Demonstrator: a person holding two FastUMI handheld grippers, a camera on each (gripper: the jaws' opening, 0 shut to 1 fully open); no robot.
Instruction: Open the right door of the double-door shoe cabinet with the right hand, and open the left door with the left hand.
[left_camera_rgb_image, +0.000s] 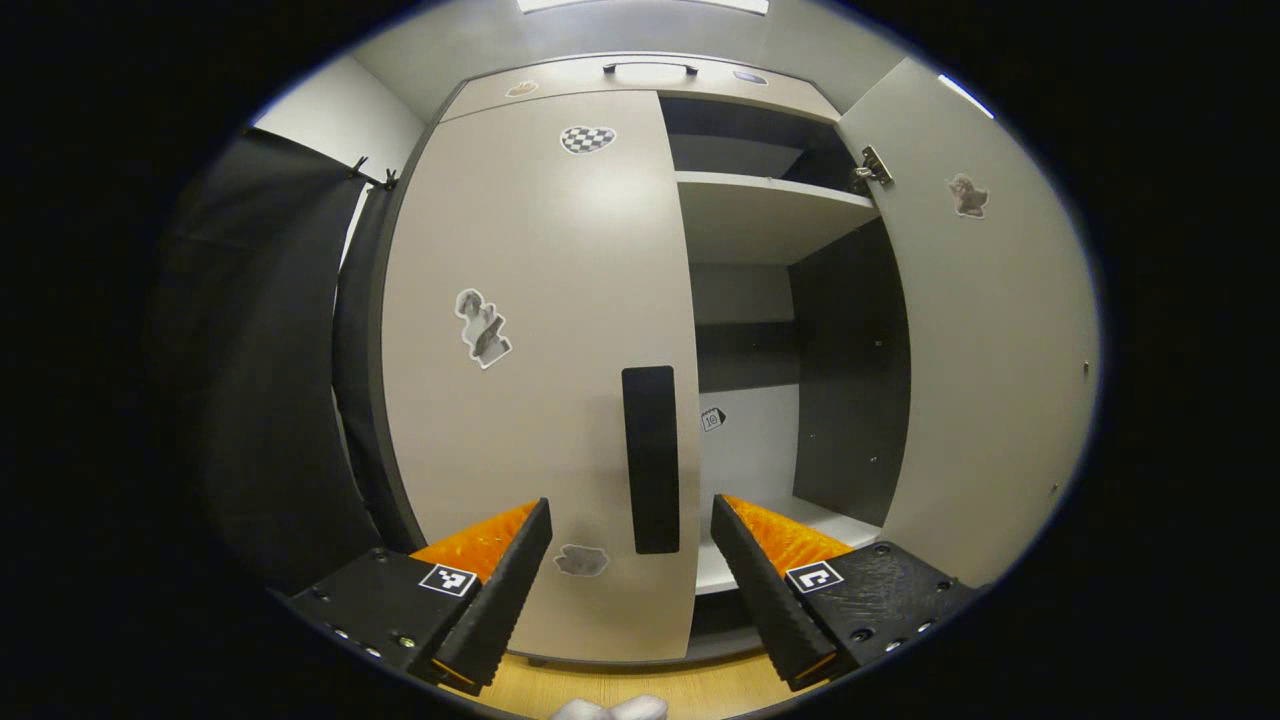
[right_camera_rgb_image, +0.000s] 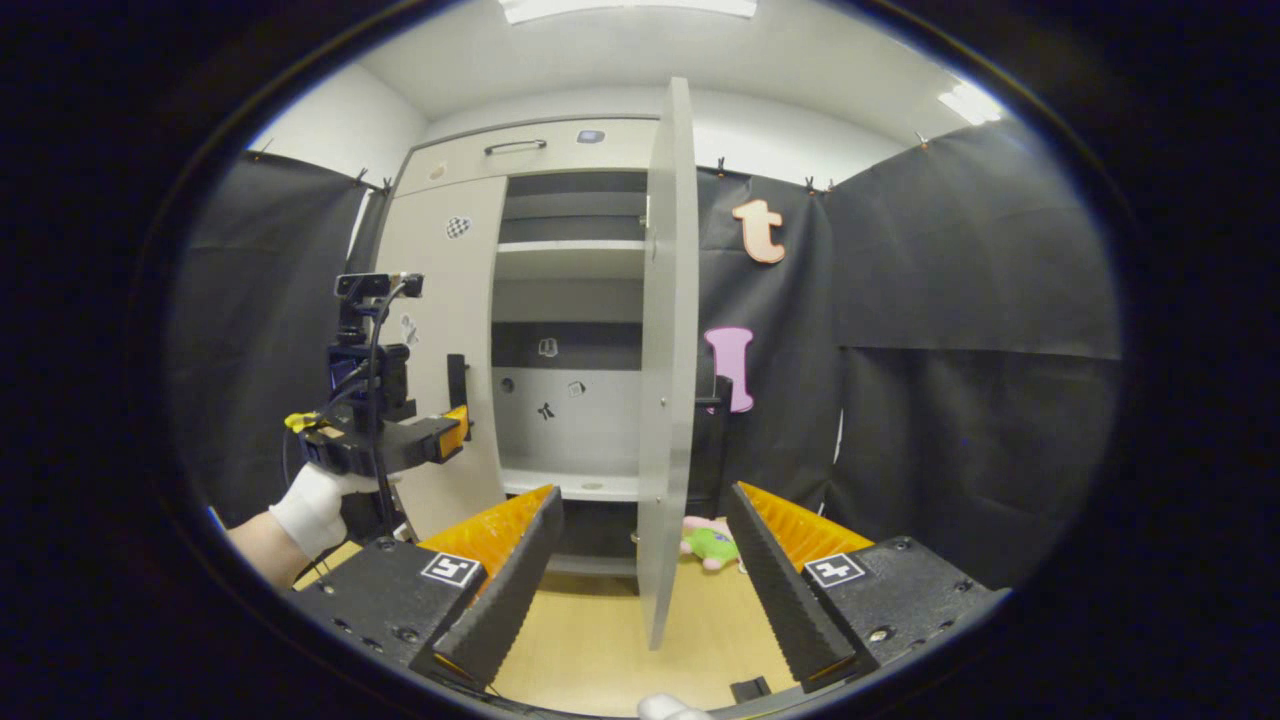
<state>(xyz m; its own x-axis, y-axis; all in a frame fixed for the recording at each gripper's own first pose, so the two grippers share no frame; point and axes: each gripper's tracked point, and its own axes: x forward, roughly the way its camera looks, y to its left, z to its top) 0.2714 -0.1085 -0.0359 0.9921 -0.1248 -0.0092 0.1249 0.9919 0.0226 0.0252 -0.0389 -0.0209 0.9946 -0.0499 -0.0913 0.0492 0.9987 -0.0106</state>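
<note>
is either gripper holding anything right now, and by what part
Nothing is held. The left gripper is open before the closed left door's handle; the right gripper is open, off the open right door.

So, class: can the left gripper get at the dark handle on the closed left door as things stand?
Probably yes: the left gripper is open and faces the handle on the left door, with nothing between them.
</note>
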